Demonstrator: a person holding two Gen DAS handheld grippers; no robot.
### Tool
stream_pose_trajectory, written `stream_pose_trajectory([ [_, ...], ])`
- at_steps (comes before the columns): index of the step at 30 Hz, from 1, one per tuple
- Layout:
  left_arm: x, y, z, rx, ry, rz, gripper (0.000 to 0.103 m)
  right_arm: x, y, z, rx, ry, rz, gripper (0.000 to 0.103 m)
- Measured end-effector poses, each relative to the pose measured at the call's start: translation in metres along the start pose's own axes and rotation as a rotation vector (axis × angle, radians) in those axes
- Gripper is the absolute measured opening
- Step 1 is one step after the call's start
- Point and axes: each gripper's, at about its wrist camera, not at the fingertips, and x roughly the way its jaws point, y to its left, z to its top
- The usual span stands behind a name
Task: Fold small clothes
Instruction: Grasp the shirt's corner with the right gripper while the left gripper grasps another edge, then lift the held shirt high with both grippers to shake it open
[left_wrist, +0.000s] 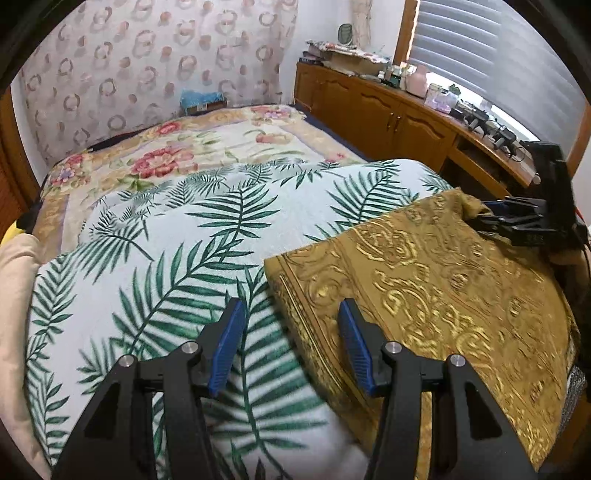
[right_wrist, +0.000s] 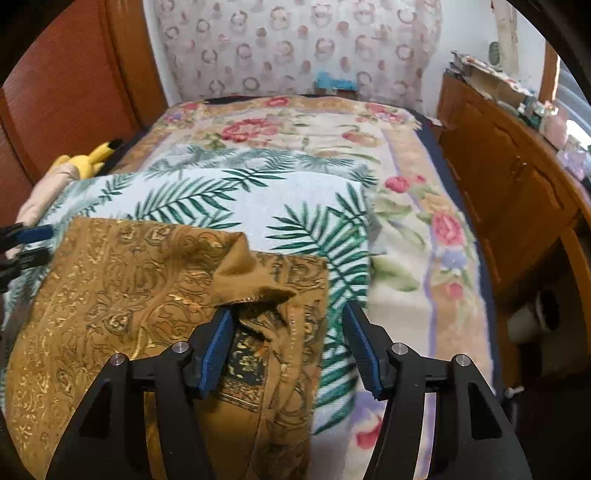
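Left wrist view: left gripper (left_wrist: 291, 317) angled downward over the bed, jaws standing apart with nothing between them, poised above the near-left edge of the gold-patterned cloth (left_wrist: 436, 280). Cloth lies spread on the palm-leaf blanket (left_wrist: 184, 236), which covers a floral bedspread (left_wrist: 155, 147). Right gripper (left_wrist: 495, 218) seen at the cloth's far right corner.

Right wrist view: right gripper (right_wrist: 288, 317) pitched downward, jaws parted; a raised, crumpled corner of the gold-patterned cloth (right_wrist: 110, 280) sits between and just ahead of the blue pads (right_wrist: 218, 343), not pinched. Left gripper (right_wrist: 33, 243) at the left margin beside the cloth's edge.

Shown only in right wrist view: yellow plush toy (right_wrist: 92, 157) at the bed's left side, folded-over corner of cloth. Shown only in left wrist view: window blinds (left_wrist: 498, 51) above the wooden cabinet (left_wrist: 388, 110)
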Motion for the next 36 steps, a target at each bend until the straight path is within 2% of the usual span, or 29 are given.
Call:
stream_pose_trajectory([
  [4,0.011,0.001,0.002,-0.004,0.016,0.0,0.052,0.002,0.005,0.002,-0.033,-0.012,0.021,0.06],
  [6,0.012,0.001,0.003,0.001,0.009,0.005,0.052,0.004,0.009,0.002,-0.049,-0.015,0.028,0.053],
  [10,0.013,-0.001,0.004,0.003,0.006,0.012,0.052,0.004,0.01,0.002,-0.062,-0.02,0.035,0.05],
  [14,0.013,-0.002,0.004,0.004,-0.002,0.012,0.052,0.003,0.009,-0.001,-0.074,-0.032,0.045,0.035],
  [15,0.013,-0.001,0.004,0.001,-0.005,0.012,0.052,0.002,0.009,-0.002,-0.074,-0.035,0.054,0.027],
  [18,0.013,-0.001,0.004,-0.005,-0.001,-0.003,0.052,0.001,0.01,-0.003,-0.083,-0.031,0.084,0.013],
  [21,0.011,-0.001,0.004,-0.017,0.001,-0.061,0.04,-0.004,0.01,-0.004,-0.092,-0.048,0.105,0.007],
  [24,0.009,0.0,0.005,-0.04,0.001,-0.083,0.017,-0.018,0.013,-0.003,-0.093,-0.109,0.111,0.005],
  [25,0.008,0.001,0.005,-0.047,-0.003,-0.092,0.004,-0.025,0.015,-0.003,-0.088,-0.134,0.114,0.005],
  [27,-0.001,0.0,0.006,-0.055,-0.023,-0.126,0.001,-0.04,0.018,-0.001,-0.088,-0.183,0.114,0.005],
  [31,-0.043,-0.016,0.007,-0.018,-0.12,-0.123,0.001,-0.081,0.035,0.002,-0.099,-0.279,0.1,0.004],
  [36,-0.118,-0.031,0.006,0.011,-0.275,-0.132,0.001,-0.133,0.064,0.003,-0.139,-0.376,0.076,0.004],
])
